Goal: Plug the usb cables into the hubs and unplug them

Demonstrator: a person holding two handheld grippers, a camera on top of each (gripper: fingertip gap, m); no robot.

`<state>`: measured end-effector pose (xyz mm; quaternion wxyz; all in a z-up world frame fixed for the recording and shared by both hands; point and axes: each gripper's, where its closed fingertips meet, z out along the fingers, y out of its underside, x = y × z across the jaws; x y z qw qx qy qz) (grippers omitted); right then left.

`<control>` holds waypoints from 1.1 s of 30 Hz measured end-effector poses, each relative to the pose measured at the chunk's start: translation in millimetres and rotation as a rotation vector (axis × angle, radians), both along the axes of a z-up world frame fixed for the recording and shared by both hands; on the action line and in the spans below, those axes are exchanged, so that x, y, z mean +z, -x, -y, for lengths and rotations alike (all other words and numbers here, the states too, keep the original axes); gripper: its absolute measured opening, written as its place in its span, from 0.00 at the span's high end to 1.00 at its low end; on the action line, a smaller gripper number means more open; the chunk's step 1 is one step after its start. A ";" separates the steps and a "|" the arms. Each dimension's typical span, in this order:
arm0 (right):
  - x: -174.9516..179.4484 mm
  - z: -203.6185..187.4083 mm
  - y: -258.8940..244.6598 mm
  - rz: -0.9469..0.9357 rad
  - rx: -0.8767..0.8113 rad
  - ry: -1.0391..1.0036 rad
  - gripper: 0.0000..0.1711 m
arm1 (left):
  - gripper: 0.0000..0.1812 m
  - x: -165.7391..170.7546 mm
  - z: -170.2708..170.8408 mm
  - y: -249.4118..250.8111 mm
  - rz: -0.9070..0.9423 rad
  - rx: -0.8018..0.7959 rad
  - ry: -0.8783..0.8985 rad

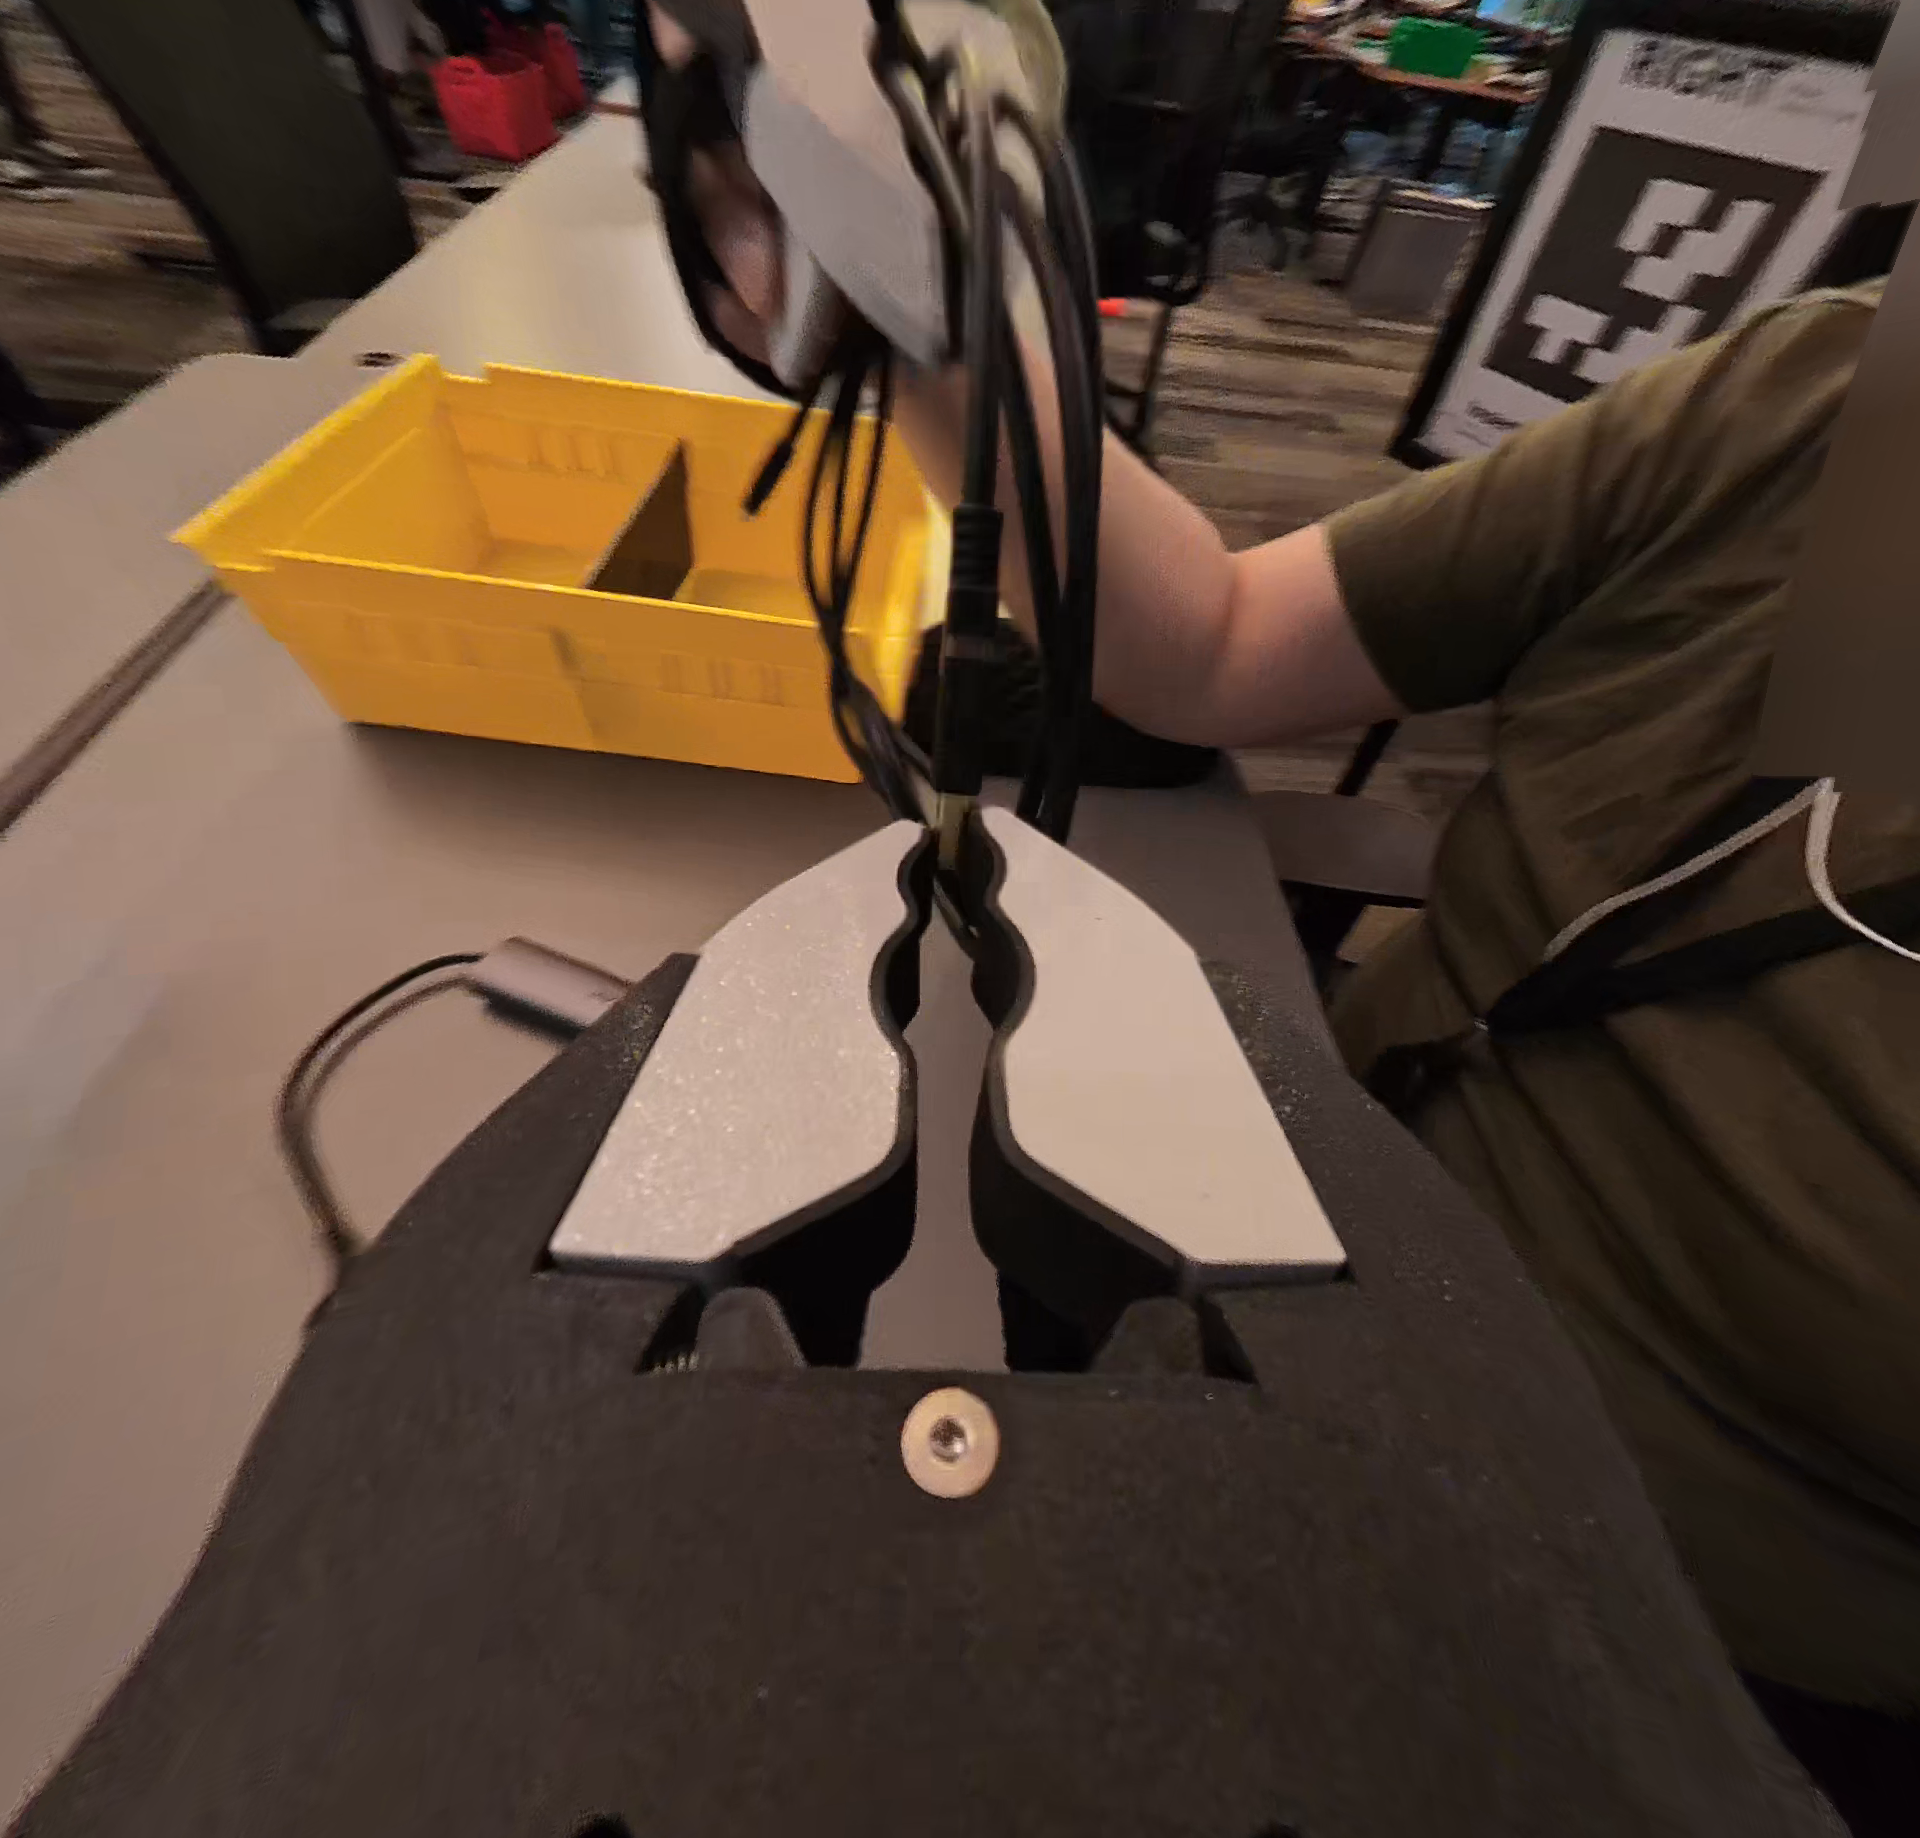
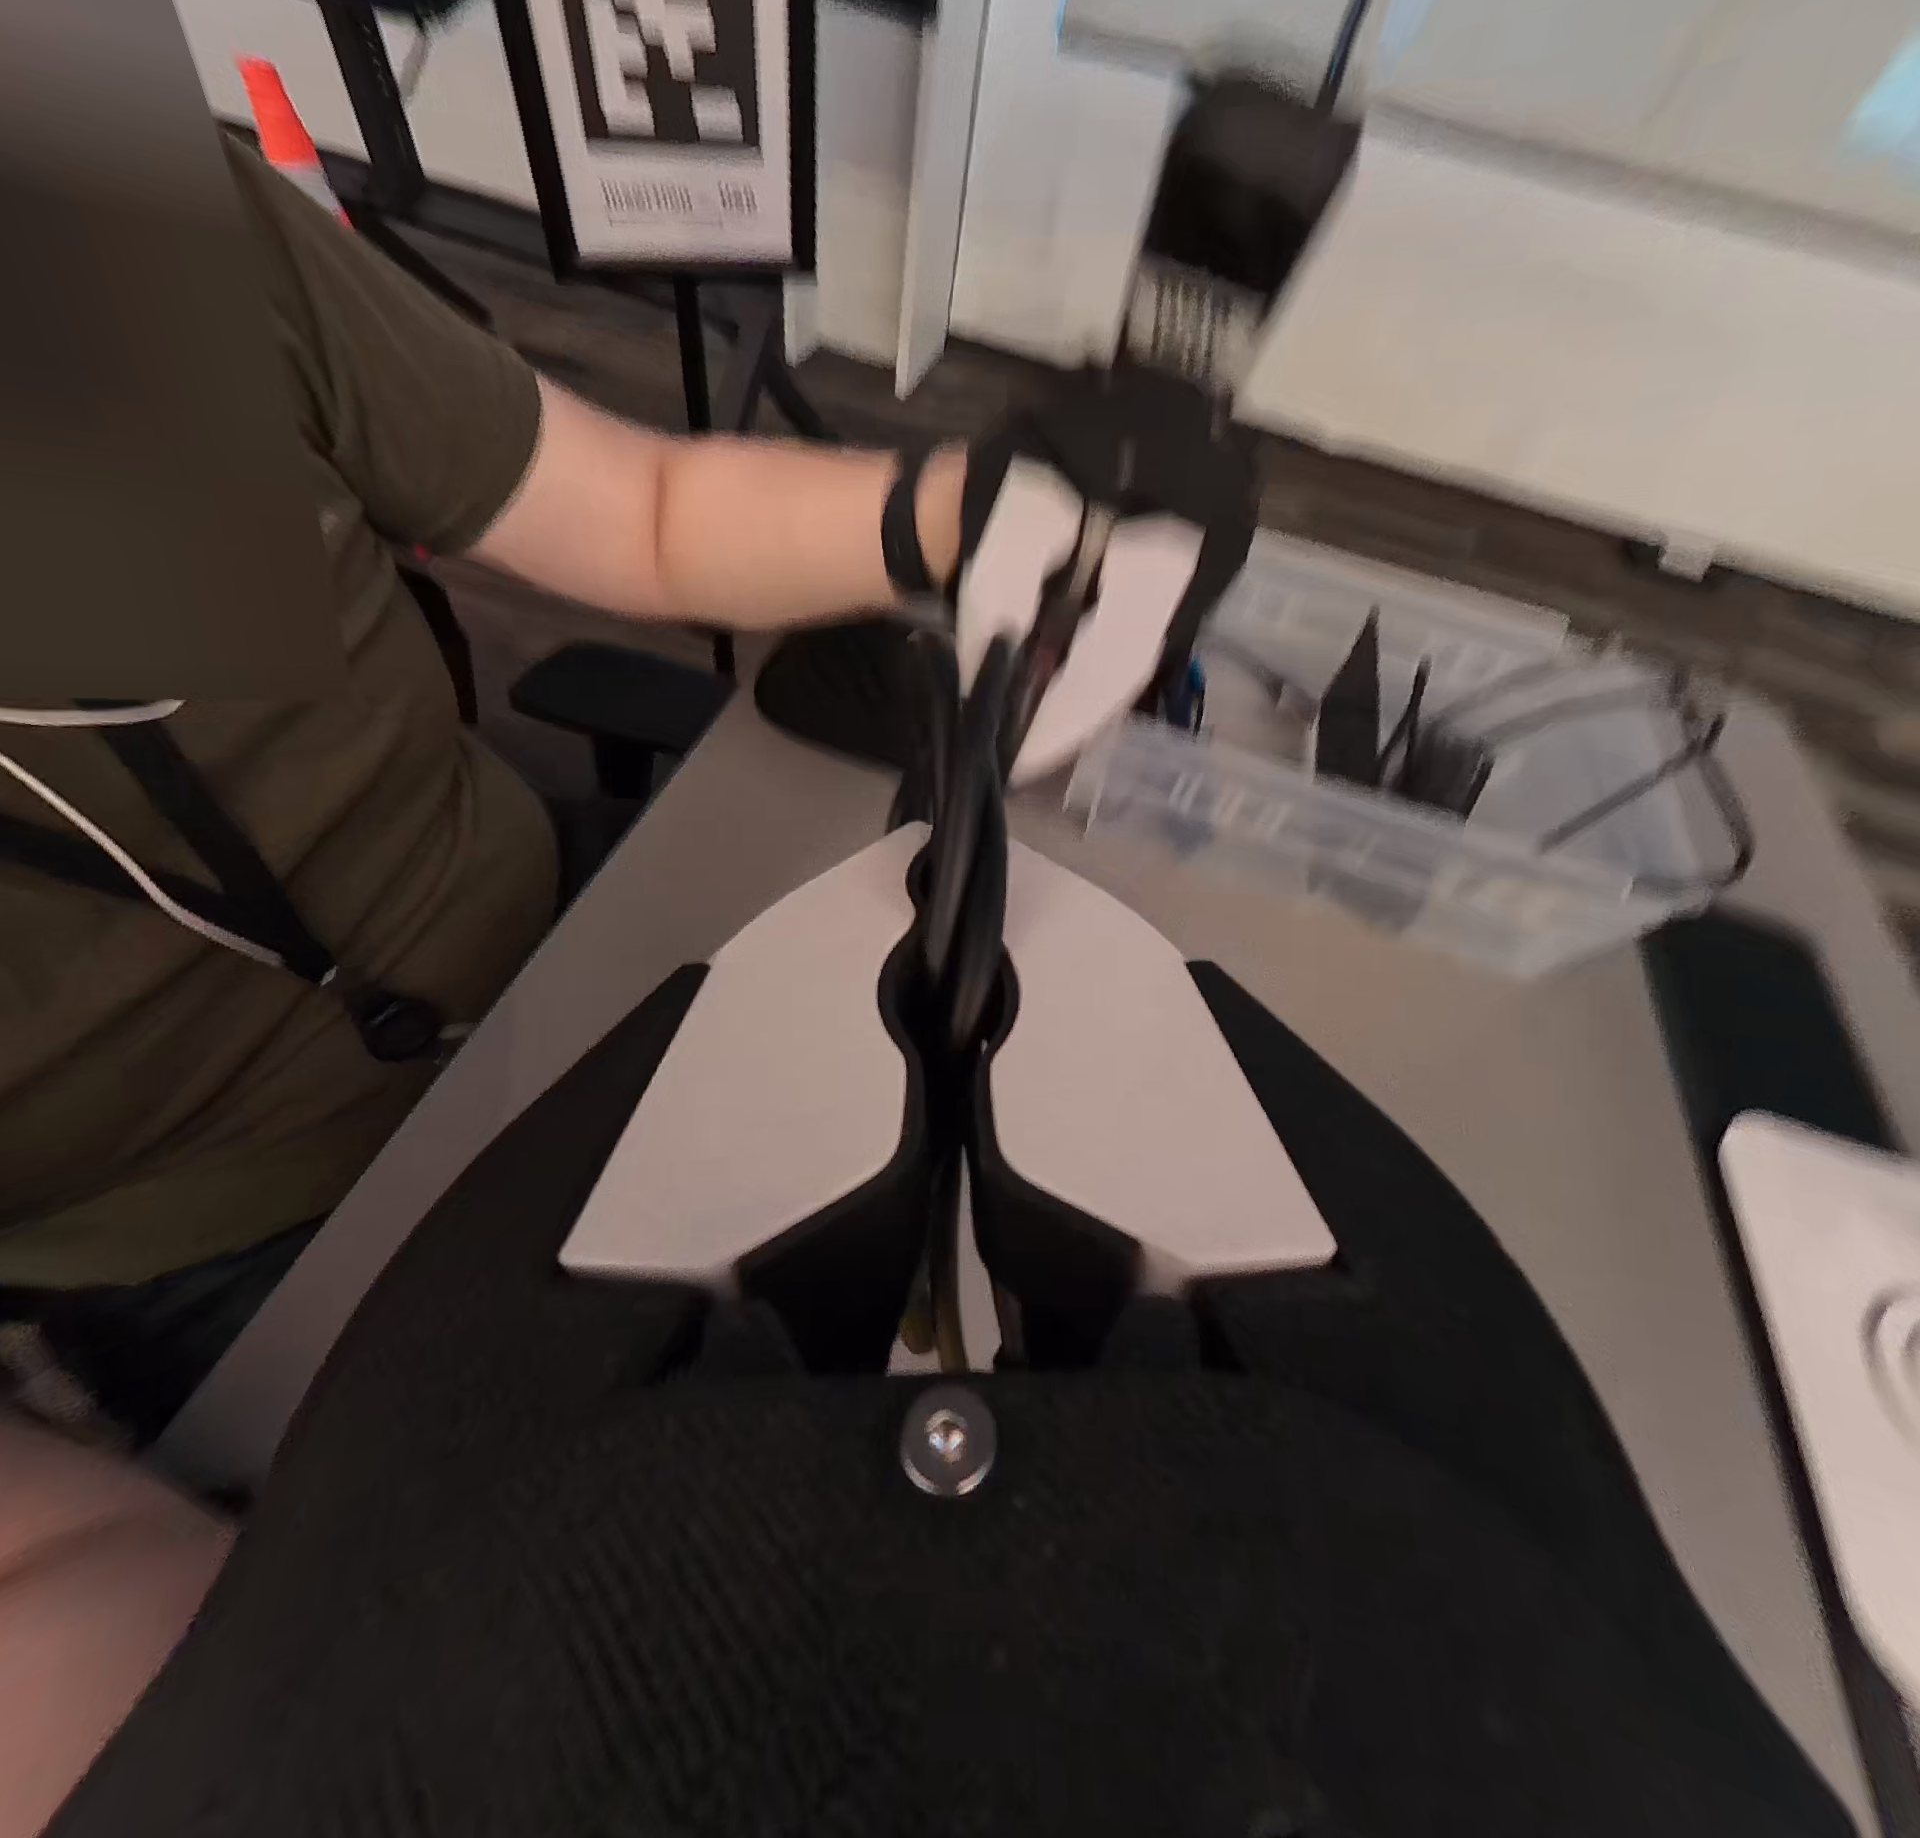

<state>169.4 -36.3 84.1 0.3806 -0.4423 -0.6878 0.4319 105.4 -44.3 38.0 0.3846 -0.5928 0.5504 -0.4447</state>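
Both claws are pinching the same black cable bundle, held up over the counter (image 1: 260, 853). The left claw (image 1: 954, 832) is closed on the cables (image 1: 1039, 438) near a plug, and the right claw (image 2: 961, 853) is clamped on the bundle too. The yellow bin (image 1: 436, 645) has a divider and both compartments look empty. A hub (image 1: 551, 978) sits on the counter beside the left claw. A clear bin (image 2: 1351, 853) holds some dark stuff, too blurry to name.
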 end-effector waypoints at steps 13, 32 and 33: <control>-112.7 -26.8 -5.2 0.564 -0.110 0.160 0.81 | 0.98 11.5 -24.7 37.8 -0.359 0.230 -0.043; -59.7 -31.2 58.7 0.283 -0.218 -0.012 0.94 | 0.98 -7.4 -31.9 5.9 -0.424 0.179 -0.015; -56.8 -33.1 58.1 0.257 -0.209 -0.016 0.94 | 0.98 -5.0 -33.1 4.7 -0.403 0.183 -0.030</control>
